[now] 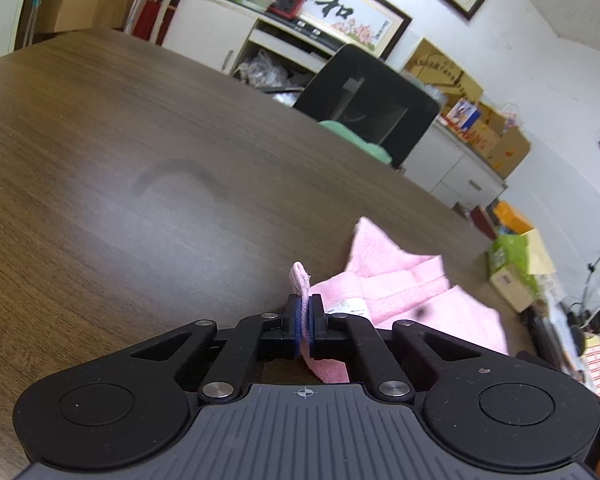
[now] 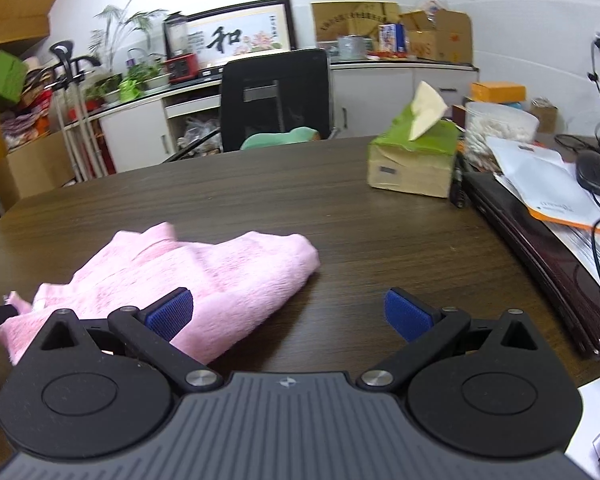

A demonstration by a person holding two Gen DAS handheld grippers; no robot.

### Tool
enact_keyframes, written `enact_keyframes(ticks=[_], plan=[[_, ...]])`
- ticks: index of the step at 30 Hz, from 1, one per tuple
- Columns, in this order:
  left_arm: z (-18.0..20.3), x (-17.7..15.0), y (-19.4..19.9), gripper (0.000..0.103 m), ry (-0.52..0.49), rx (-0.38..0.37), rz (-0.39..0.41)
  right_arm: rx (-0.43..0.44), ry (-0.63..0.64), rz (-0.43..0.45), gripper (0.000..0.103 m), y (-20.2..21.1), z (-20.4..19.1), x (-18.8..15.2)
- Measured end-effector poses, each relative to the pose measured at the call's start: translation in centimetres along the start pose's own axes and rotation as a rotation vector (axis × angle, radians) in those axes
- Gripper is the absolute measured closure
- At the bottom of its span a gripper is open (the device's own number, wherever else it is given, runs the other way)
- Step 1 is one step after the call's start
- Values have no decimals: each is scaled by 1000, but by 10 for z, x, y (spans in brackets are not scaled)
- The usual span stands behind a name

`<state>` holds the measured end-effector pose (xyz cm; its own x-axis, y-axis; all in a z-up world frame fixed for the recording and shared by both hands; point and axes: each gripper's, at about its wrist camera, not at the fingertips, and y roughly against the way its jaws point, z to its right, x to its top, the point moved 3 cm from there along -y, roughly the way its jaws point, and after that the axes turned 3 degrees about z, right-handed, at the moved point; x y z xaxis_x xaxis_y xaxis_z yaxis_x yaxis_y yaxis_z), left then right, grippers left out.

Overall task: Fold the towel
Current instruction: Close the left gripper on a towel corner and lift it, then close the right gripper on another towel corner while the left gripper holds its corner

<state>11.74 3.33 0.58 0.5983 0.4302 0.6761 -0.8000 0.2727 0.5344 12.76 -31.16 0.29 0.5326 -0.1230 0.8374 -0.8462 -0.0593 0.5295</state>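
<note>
Two low wrist views, shared towel point(image 1: 404, 280)

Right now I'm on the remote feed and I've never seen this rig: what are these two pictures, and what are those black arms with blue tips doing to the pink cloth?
There is no robot here. A person holds a two-finger gripper in each hand, and each gripper carries a wide-angle camera looking forward along its fingers. So one picture comes from the left hand, the other from the right.

In the left view, the left gripper is shut on an edge of the pink towel, pinched between its blue pads.

In the right view, the right gripper is open and holds nothing; its left pad sits over the towel's near edge.

The towel lies crumpled on a dark wooden table. A green tissue box and papers sit further right.
</note>
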Motion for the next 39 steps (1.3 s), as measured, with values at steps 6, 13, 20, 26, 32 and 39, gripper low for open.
enact_keyframes(ticks=[6, 13, 20, 26, 32, 39], plan=[[7, 2, 17, 101, -20, -81, 30, -18, -52, -2, 0, -6, 15, 1], [14, -2, 41, 101, -41, -169, 47, 91, -173, 11, 0, -5, 33, 6], [25, -15, 36, 101, -83, -202, 4, 168, -172, -10, 0, -26, 27, 17], [16, -17, 23, 100, -65, -178, -39, 161, -191, -109, 0, -71, 23, 39], [6, -21, 14, 100, -46, -150, -75, 159, -125, -269, 1, -110, 11, 57], [4, -26, 8, 99, -51, -133, -104, 191, -13, -372, 8, -122, -11, 62]])
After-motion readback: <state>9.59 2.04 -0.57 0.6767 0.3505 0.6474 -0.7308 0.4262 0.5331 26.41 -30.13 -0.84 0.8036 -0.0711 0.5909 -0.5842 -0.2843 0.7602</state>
